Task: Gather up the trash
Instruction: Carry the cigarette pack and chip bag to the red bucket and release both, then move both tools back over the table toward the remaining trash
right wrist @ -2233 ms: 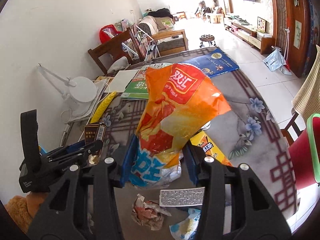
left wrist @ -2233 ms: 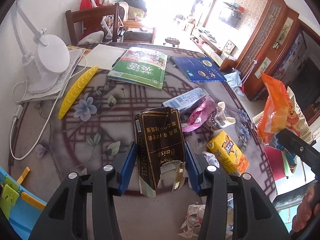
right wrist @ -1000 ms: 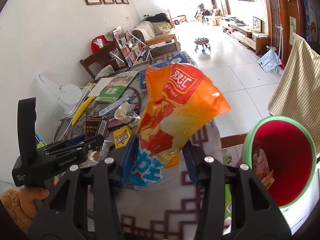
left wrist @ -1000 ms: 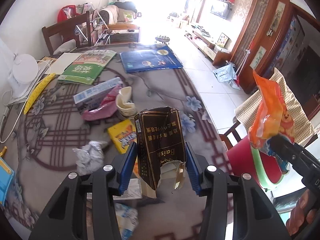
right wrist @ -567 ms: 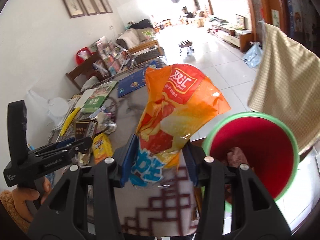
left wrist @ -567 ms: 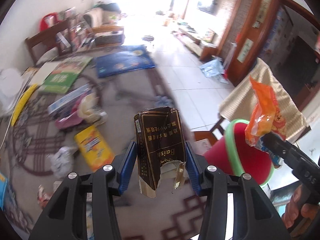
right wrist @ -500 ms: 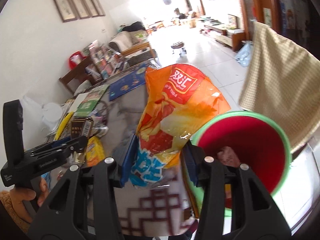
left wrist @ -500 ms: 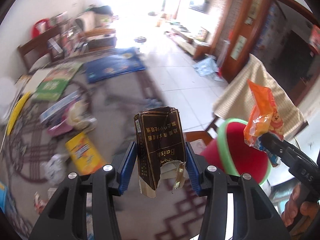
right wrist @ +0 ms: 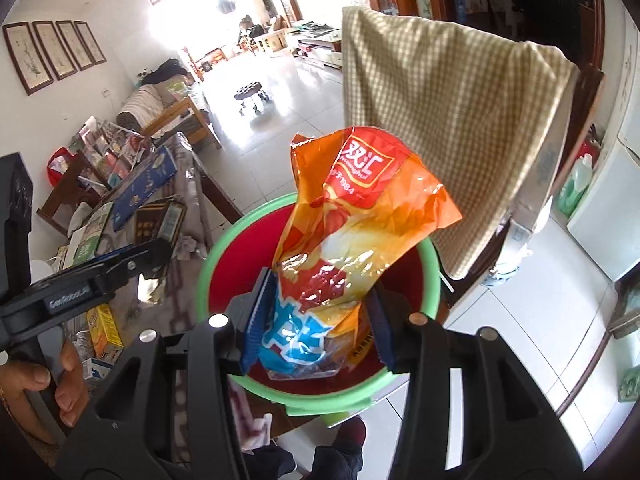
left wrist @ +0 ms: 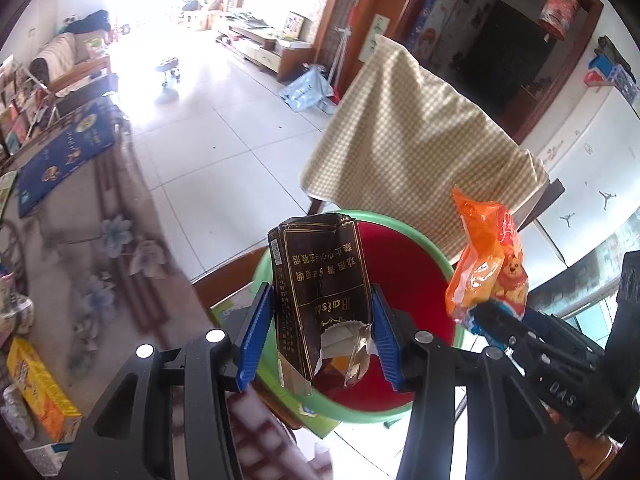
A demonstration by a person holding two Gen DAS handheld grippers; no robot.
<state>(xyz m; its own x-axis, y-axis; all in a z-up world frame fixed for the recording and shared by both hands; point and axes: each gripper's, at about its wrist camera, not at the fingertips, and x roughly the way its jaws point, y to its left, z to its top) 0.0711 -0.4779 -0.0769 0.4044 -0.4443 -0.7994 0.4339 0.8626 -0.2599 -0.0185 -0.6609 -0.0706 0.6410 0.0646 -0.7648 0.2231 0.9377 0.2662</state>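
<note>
Left wrist: carton (left wrist: 320, 292) clamped in left gripper (left wrist: 318, 338), bag (right wrist: 352, 240) clamped in right gripper (right wrist: 318, 320), both held over bin (right wrist: 208, 276), apparently for dropping.

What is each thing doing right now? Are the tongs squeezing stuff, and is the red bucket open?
Left tongs: shut on the torn dark brown paper carton.
Torn dark brown paper carton: upright, ripped at the bottom, held over the bucket.
Right tongs: shut on the crinkly orange plastic snack bag.
Crinkly orange plastic snack bag: crumpled, held above the bucket.
Red bucket with green rim: open, some trash inside.
Beige checked cloth: draped over a chair back.
</note>
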